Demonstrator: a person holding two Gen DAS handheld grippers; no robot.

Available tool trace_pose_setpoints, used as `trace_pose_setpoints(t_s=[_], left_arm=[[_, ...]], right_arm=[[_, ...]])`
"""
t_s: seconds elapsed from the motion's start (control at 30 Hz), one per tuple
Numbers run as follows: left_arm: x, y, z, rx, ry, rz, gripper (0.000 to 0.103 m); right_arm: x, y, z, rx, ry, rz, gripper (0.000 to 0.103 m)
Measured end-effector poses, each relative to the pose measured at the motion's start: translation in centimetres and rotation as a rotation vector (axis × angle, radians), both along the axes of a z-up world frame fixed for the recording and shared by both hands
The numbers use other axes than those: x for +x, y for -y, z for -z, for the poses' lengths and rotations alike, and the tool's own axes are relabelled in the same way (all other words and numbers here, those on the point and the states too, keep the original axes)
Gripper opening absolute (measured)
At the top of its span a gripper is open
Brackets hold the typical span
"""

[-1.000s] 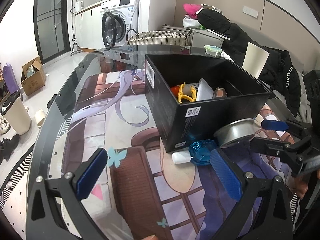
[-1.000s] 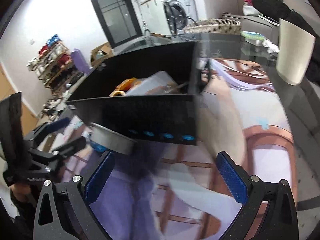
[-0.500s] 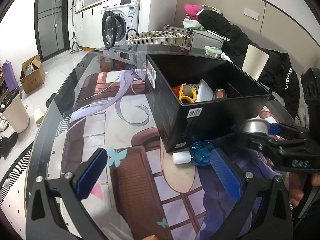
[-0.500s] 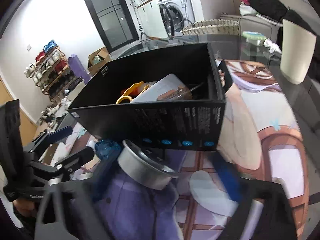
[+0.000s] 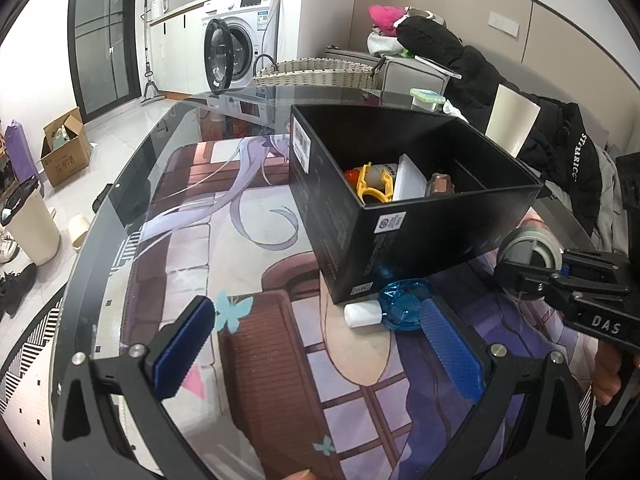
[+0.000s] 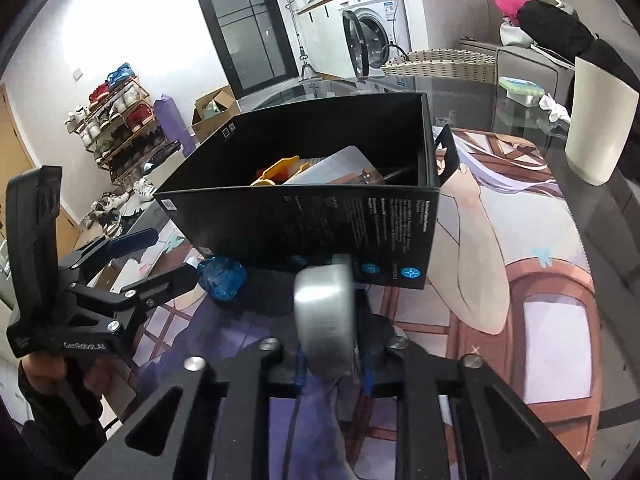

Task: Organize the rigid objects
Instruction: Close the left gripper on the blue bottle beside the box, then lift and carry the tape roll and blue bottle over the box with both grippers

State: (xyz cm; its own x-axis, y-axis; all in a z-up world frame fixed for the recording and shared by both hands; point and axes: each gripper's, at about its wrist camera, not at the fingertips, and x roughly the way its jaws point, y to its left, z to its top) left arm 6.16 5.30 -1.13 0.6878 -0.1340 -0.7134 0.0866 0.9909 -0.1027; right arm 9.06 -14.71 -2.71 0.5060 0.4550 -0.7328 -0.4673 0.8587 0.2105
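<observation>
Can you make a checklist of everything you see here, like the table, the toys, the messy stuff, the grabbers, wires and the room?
Surface: glass table under a cartoon mat.
Job's things: black box holding a yellow tool; blue bottle lying beside it.
Clutter: cream cup.
Grippers: left gripper open, empty; right gripper shut on a grey tape roll.
Cables: nothing seen.
Surroundings: washing machine, shoe rack.
</observation>
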Motion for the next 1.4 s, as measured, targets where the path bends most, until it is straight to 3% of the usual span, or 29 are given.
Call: trace_pose_setpoints(t_s=[0.17, 0.3, 0.63, 0.8, 0.87, 1.4], left_arm=[[0.2, 1.0, 0.1, 0.035, -0.021, 0.009, 0.103], [0.5, 1.8, 0.3, -0.027, -0.051, 0.039, 0.103], [1.5, 3.5, 0.5, 0.033, -0.073, 0.006, 0.100], [1.3, 3.9, 0.6, 0.069, -0.066, 0.019, 0.073], [1.0, 4.1, 0.6, 0.079, -0.053, 0.028, 0.055], [-1.3, 3.6, -1.0, 0.033, 0.030, 0.050, 0.055]], right_arm=[[-0.3, 0.5, 0.0, 0.010, 0.013, -0.013, 0.018], [-0.5, 0.8, -0.2, 0.019, 0.028, -0.017, 0.018], [-0.9, 1.5, -0.6, 0.040, 0.052, -0.034, 0.018], [-1.1, 1.6, -0.8, 0.051, 0.061, -0.039, 0.018], [-1.2, 1.8, -0.8, 0.054, 0.063, -0.039, 0.018], [-2.0, 2.6, -1.9, 0.066, 0.110, -0.047, 0.018]])
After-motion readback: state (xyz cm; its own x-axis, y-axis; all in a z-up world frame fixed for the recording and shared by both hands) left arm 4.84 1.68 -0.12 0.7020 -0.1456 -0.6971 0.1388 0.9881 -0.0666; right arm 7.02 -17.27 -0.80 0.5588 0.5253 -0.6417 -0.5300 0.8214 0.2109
